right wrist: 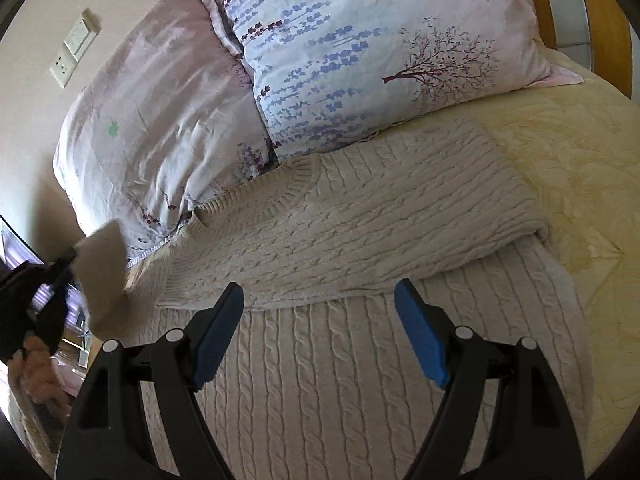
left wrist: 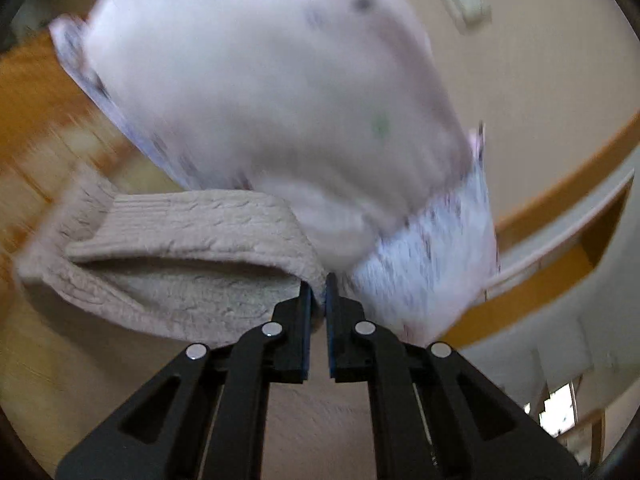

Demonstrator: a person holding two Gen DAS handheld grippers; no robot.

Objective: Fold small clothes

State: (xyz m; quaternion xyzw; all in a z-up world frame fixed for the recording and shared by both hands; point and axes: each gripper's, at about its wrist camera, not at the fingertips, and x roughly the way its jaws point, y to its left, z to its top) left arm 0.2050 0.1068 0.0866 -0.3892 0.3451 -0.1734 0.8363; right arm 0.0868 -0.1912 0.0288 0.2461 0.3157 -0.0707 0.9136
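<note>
Pinching sweater (right wrist: 352, 216) sleeve (left wrist: 192, 240), left gripper (left wrist: 319, 280) fingers nearly closed; thin bite, may slip. Right gripper (right wrist: 320, 304) wide open, holding nothing.

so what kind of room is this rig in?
Most likely a bedroom: the cable-knit sweater lies on a bed with a cream quilted cover, two floral pillows at its head, a wooden headboard behind, and wall sockets.
</note>
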